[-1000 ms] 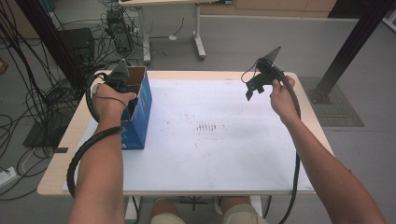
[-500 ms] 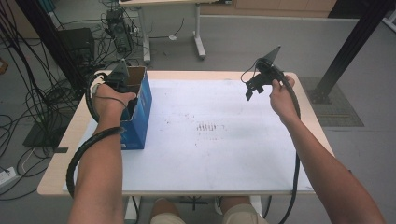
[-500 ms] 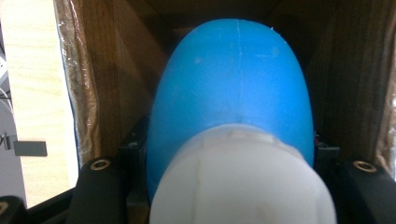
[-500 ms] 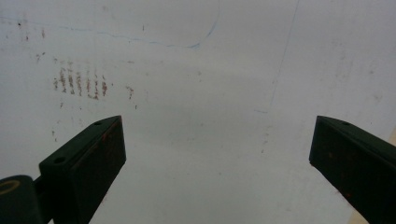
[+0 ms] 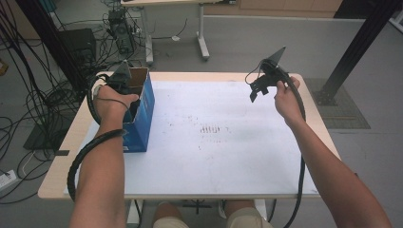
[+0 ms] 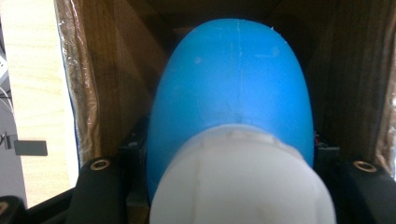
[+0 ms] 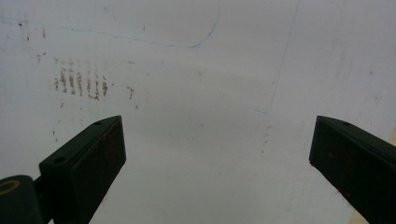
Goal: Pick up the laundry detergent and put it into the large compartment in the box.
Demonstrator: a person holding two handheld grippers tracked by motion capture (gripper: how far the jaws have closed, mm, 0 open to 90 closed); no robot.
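**Blue-and-white object gripped inside the box, not yet on the counter**

At the left, the left tongs reach down into the open top of the tall blue cardboard box, which stands near the left edge of the white-topped counter. The left gripper view looks into the box's brown, fibrous inner walls, where the tongs are clamped on a smooth, rounded blue plastic object with a matt white, dome-shaped end, one jaw against each flank. What the object is cannot be told. My reading is that the grip is made, while lifting the object out and setting it somewhere remains.

The middle of the counter is a flat, pale sheet marked with faint brownish smudges and thin blue pen lines.

At the right, the right tongs hang above the counter, jaws spread wide with nothing between them.
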